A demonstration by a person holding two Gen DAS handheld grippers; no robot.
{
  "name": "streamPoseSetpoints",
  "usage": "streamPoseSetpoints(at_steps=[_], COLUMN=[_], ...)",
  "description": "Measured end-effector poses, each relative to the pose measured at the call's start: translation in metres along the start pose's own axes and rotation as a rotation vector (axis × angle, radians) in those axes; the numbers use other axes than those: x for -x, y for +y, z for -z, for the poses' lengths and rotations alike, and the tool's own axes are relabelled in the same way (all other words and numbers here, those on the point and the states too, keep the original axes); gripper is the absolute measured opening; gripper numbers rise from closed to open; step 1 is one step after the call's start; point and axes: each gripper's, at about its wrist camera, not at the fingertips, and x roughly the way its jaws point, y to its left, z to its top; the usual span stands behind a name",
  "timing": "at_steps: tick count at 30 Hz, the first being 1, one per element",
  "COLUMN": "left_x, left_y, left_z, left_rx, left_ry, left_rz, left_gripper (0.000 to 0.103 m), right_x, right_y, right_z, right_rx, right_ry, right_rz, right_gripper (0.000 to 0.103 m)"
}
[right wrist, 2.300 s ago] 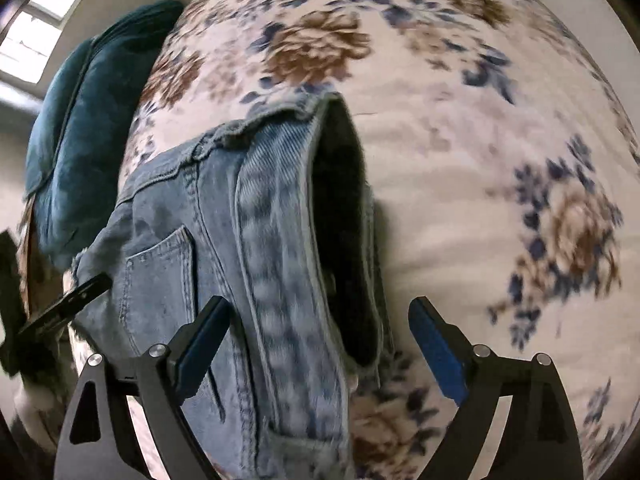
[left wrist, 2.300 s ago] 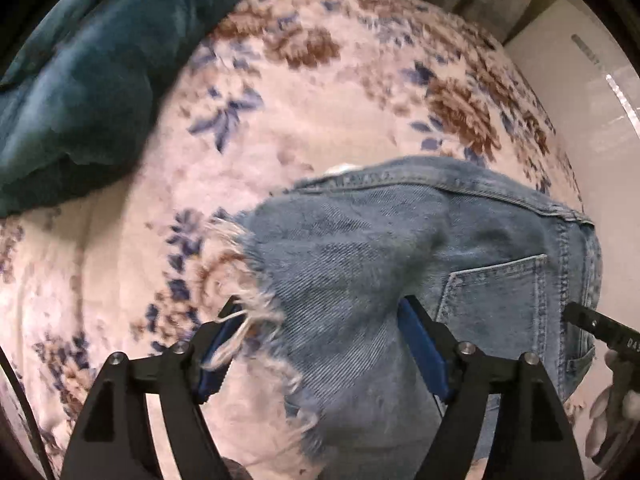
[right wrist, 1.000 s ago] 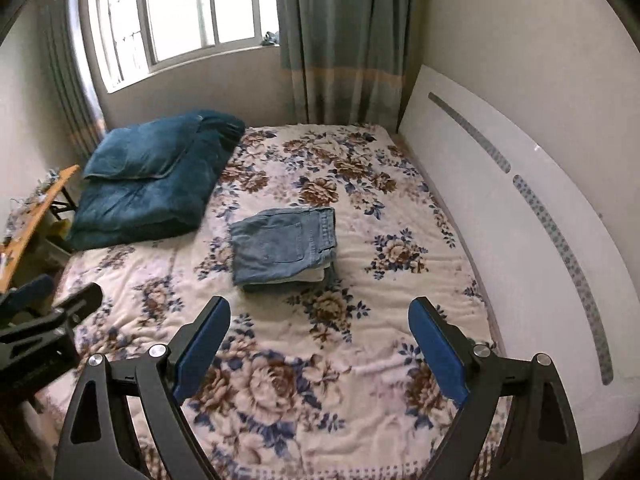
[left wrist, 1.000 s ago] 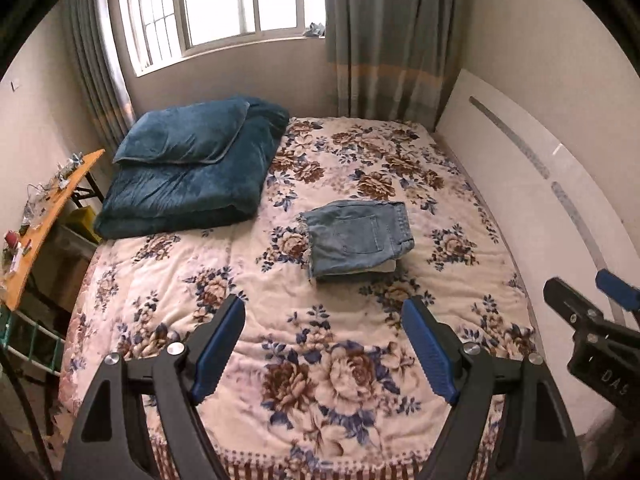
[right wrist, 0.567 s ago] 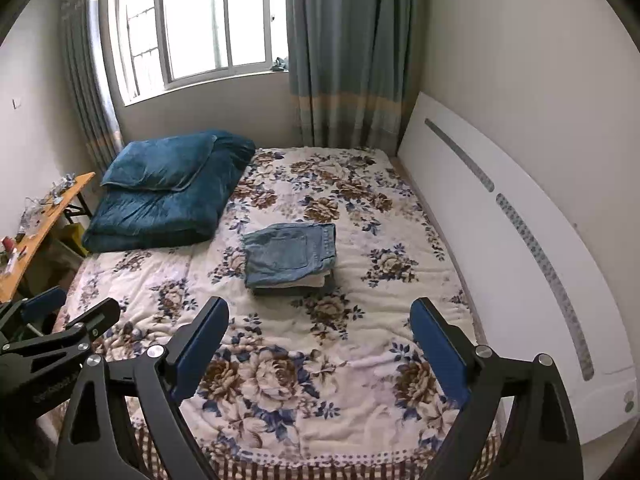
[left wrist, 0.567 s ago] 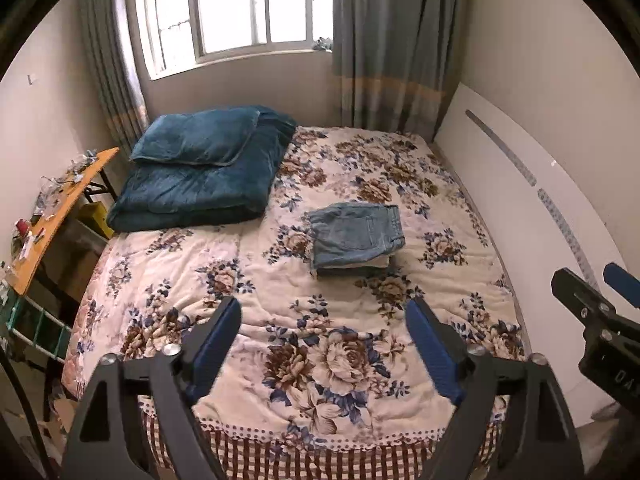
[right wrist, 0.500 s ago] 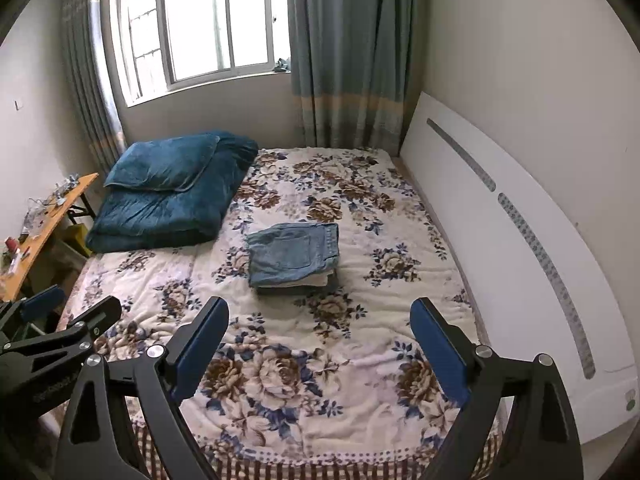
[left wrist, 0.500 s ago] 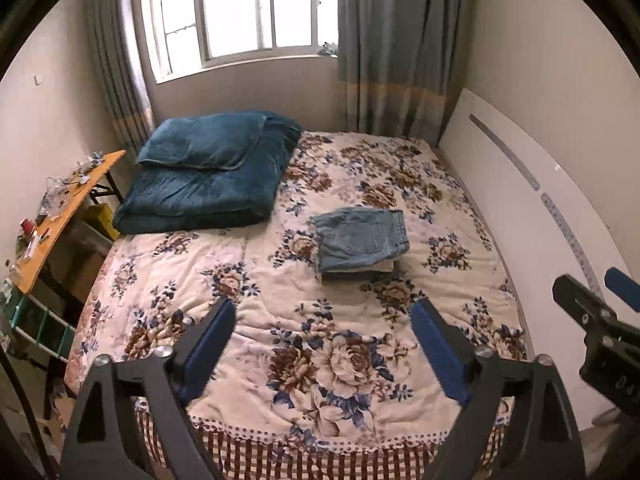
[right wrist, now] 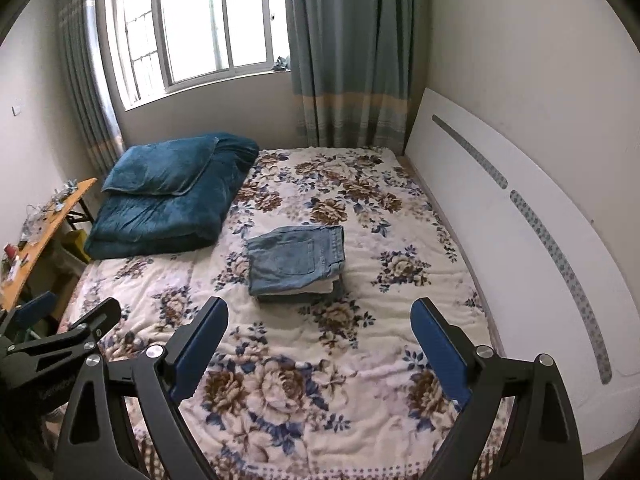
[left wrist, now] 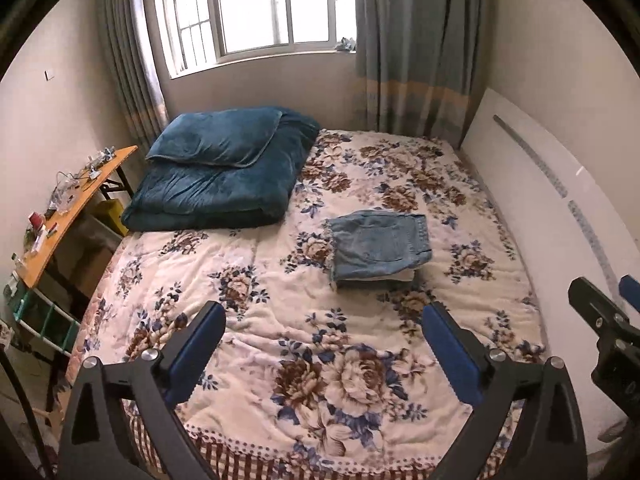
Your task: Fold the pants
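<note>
Light blue denim pants [left wrist: 378, 244] lie folded in a neat stack, back pocket up, in the middle of the floral bed [left wrist: 280, 312]; they also show in the right wrist view [right wrist: 296, 258]. My left gripper [left wrist: 322, 320] is open and empty, held far back above the foot of the bed. My right gripper [right wrist: 318, 316] is open and empty too, at about the same distance. The right gripper's tip [left wrist: 600, 316] shows at the right of the left wrist view, and the left gripper's tip [right wrist: 60, 332] at the left of the right wrist view.
A folded dark teal blanket with a pillow [left wrist: 224, 168] lies at the bed's far left. A white headboard panel [right wrist: 520, 240] runs along the right side. A wooden side table with clutter [left wrist: 60, 216] stands left of the bed. A window and curtains [left wrist: 416, 44] are behind.
Both grippers have drawn far back from the pants, from right over the denim to the foot of the bed. In the last half second the view has hardly shifted.
</note>
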Motion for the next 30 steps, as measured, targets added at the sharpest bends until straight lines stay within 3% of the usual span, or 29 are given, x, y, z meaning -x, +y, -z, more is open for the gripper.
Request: streamPoseSetpoints(at_steps=[8, 15, 30], left_x=[-0.065, -0.107, -0.132], left_y=[-0.014, -0.019, -0.022], left_z=[-0.014, -0.019, -0.028], left_rx=[-0.040, -0.043, -0.044], left_ry=[0.031, 0.078, 0.094], left_rz=[-0.031, -0.039, -0.038], left_gripper=[0.100, 0.100, 0.100], right_x=[-0.087, -0.139, -0.180], right_y=[0.000, -0.005, -0.004], right_z=[-0.012, -0.015, -0.016], right_rx=[-0.009, -0.022, -0.033], right_ry=[0.071, 0.131, 0.169], right_rz=[0.023, 0.046, 0.047], right_gripper=[0.095, 0.095, 0.095])
